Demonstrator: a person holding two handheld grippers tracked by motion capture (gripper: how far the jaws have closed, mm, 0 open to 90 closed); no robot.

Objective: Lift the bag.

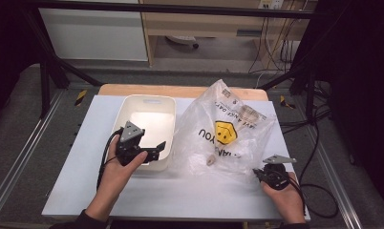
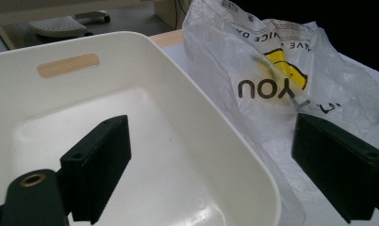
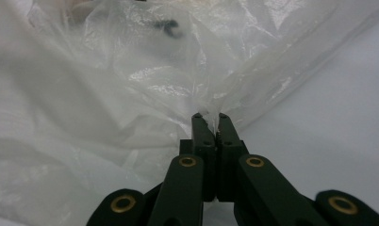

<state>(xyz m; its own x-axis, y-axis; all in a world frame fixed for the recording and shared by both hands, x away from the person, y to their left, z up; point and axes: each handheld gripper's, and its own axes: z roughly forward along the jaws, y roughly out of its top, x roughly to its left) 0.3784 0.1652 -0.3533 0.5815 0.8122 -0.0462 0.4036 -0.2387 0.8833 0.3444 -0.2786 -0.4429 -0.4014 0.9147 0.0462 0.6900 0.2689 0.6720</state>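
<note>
Right gripper (image 3: 210, 120) has its fingers clamped on a corner of the plastic bag (image 1: 223, 136) lying on the desk (image 1: 180, 195); left gripper (image 2: 216, 165) gapes over the empty white tub (image 1: 168, 129); unpacking not started.

Clear plastic bag (image 1: 228, 133), yellow smiley print, crumpled on table, corner pinched, beside white bin.

Overhead forward-down; close gripper views (perhaps sharing) bag (image 1: 228, 133)

Bright tabletop, dark surroundings, soft focus
</note>
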